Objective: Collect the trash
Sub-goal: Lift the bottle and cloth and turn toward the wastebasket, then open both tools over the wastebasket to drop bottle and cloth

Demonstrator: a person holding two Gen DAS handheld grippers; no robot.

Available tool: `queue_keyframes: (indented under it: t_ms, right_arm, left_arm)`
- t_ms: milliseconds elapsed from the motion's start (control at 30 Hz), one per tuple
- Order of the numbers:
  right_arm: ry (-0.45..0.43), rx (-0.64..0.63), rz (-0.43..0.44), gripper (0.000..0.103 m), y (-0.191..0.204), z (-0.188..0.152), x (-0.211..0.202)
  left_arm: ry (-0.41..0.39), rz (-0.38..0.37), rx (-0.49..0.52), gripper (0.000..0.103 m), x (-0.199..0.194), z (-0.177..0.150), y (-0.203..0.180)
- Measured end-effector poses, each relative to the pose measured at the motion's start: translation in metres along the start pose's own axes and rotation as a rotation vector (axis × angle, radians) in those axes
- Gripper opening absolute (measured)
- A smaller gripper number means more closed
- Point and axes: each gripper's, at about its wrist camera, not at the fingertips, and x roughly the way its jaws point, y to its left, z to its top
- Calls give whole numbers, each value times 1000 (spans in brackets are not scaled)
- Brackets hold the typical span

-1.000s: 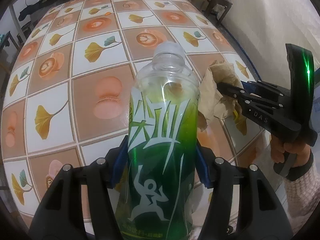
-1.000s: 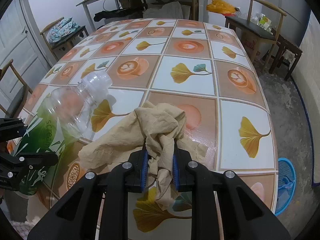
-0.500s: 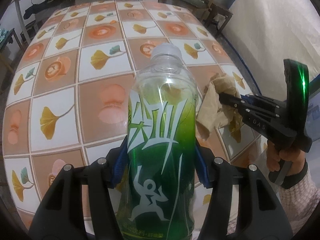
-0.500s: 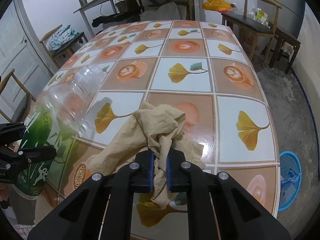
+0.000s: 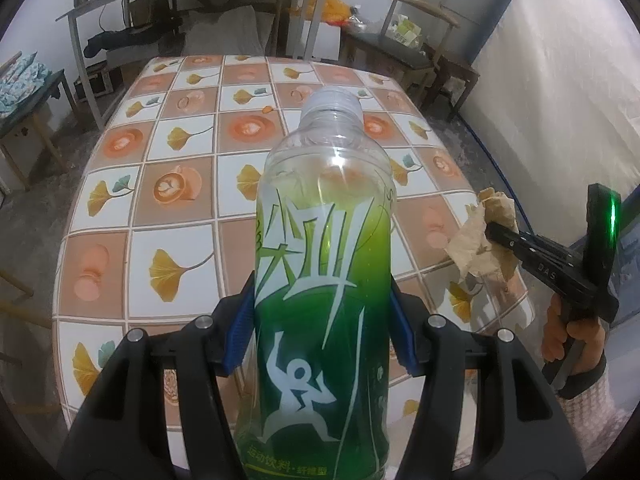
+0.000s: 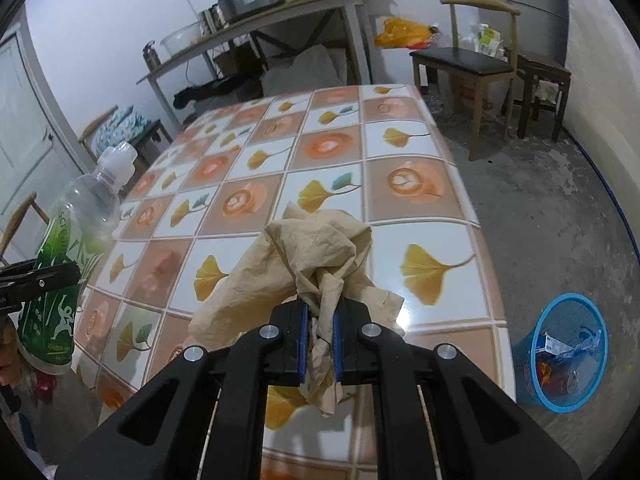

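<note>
My left gripper (image 5: pixel 322 332) is shut on an empty green-labelled plastic bottle (image 5: pixel 324 264) and holds it upright above the near end of the table. The bottle also shows at the left of the right wrist view (image 6: pixel 68 264). My right gripper (image 6: pixel 320 334) is shut on a crumpled brown paper napkin (image 6: pixel 316 256), lifted above the table's near right part. The napkin (image 5: pixel 478 240) and the right gripper (image 5: pixel 494 234) show at the right of the left wrist view. A blue mesh waste basket (image 6: pixel 568 356) with some trash in it stands on the floor at the right of the table.
The table (image 6: pixel 332 152) has a tiled cloth with ginkgo leaves and cups. Wooden chairs (image 6: pixel 472 60) stand at the far right, a metal shelf table (image 6: pixel 260 20) with pots at the back, another chair (image 5: pixel 24 92) at the left.
Both grippers have risen and tilted up, lifting the bottle and the napkin off the table. The room's far end and the blue basket have come into view.
</note>
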Motion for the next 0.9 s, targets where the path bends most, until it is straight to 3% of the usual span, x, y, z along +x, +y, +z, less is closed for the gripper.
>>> queue_keyframes:
  t_ms: [267, 467, 667, 900]
  right_arm:
    - [-30, 68, 14, 10, -29, -20, -27]
    - [-68, 138, -32, 10, -61, -47, -59]
    - [-95, 285, -120, 10, -125, -82, -96]
    - [-101, 472, -239, 10, -205, -123, -124]
  left_arm:
    - [14, -97, 70, 55, 13, 0, -47]
    - [45, -191, 157, 55, 36, 7, -100]
    - [108, -339, 274, 55, 68, 15, -180]
    - [228, -450, 380, 55, 121, 22, -274]
